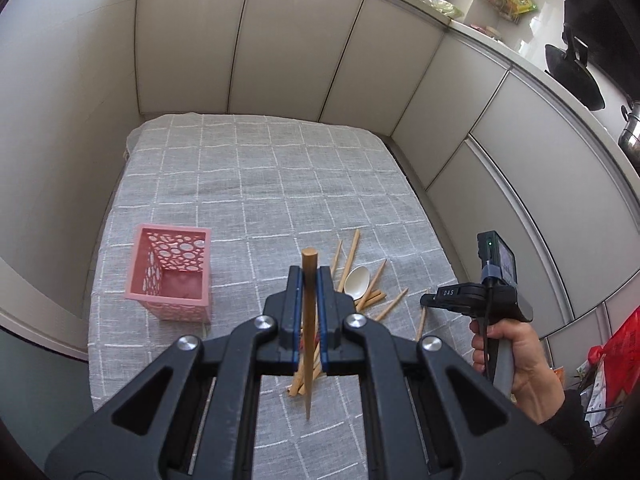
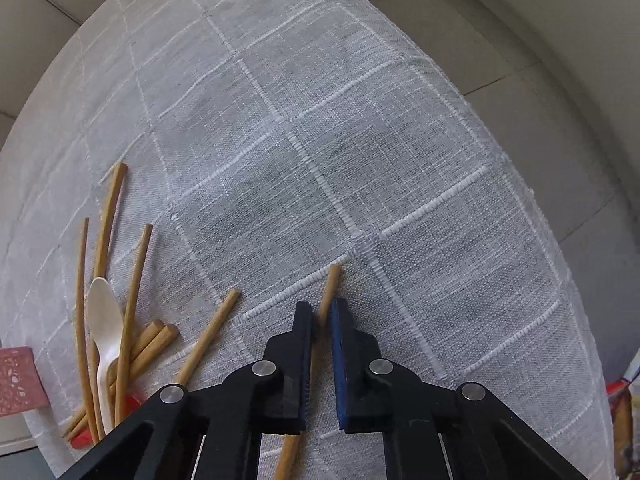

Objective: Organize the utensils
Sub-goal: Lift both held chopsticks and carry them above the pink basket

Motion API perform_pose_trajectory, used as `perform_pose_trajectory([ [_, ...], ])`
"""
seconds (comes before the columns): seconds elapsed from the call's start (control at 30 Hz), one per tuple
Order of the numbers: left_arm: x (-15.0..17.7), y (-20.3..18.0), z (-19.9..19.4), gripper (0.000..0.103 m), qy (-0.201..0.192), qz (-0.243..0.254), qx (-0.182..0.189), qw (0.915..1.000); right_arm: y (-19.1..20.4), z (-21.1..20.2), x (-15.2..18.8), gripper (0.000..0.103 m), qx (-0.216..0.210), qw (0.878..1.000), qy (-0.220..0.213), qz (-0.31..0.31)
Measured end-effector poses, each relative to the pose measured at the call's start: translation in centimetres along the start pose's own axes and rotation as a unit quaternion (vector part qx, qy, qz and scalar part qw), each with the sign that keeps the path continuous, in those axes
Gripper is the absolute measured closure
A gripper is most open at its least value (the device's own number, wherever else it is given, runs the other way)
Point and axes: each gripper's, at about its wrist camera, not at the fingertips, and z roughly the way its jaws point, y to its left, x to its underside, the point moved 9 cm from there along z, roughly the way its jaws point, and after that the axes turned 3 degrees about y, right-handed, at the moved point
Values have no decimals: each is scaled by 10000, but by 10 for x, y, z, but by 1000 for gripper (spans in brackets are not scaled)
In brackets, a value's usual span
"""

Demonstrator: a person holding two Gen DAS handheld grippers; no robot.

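Observation:
My left gripper (image 1: 309,276) is shut on a brown chopstick (image 1: 309,344), held upright above the grey checked tablecloth (image 1: 256,184). A pink perforated holder (image 1: 170,272) stands to its left, with nothing visible inside. A pile of chopsticks (image 1: 370,296) and a white spoon (image 1: 357,281) lie just right of it. My right gripper (image 2: 322,312) is low over the cloth, its jaws a little apart around a single chopstick (image 2: 329,290) lying there. The spoon (image 2: 105,320) and pile (image 2: 132,320) lie to its left. The right gripper also shows in the left wrist view (image 1: 428,301).
Cream cabinet doors (image 1: 280,40) surround the table on the far and right sides. A counter above holds jars, bags and a black wok (image 1: 576,76). Something red lies under the chopstick pile (image 2: 128,404). The holder's corner shows at the left edge (image 2: 16,380).

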Motion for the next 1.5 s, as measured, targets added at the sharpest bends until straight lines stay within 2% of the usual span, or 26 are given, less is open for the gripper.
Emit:
perform_pose_trajectory([
  [0.07, -2, 3, -10, 95, -142, 18, -41, 9999, 4, -2, 3, 98, -234, 9997, 42, -44],
  [0.2, -4, 8, -33, 95, -373, -26, -36, 9993, 18, -27, 8, 99, -438, 9985, -168, -282],
  [0.4, -18, 9, -83, 96, -940, 50, -17, 9956, 44, -91, 25, 99, -748, 9899, -871, -834],
  [0.53, -34, 15, -115, 96, -1408, -39, 14, 9900, 63, -141, 32, 99, -927, 9769, -1470, -1245],
  [0.7, -55, 35, -147, 96, -1992, -211, -279, 9793, 107, -197, 44, 99, -1112, 9553, -2159, -1683],
  [0.87, -69, 57, -159, 96, -2335, -428, -591, 9696, 153, -221, 44, 99, -1516, 9392, -2499, -1803],
  [1.0, -76, 68, -152, 96, -2438, -489, -744, 9657, 190, -244, 44, 99, -1978, 9268, -2566, -1897],
  [1.17, -80, 78, -133, 96, -2342, -387, -907, 9672, 233, -263, 51, 99, -2271, 9124, -2670, -2112],
  [1.23, -80, 82, -123, 96, -2201, -328, -939, 9704, 248, -263, 53, 98, -2344, 9088, -2659, -2200],
  [1.37, -78, 85, -102, 96, -1920, -141, -1127, 9748, 273, -246, 56, 98, -2364, 9089, -2507, -2348],
  [1.5, -75, 84, -82, 96, -1684, 96, -1187, 9785, 290, -210, 58, 98, -2338, 9158, -2183, -2430],
])
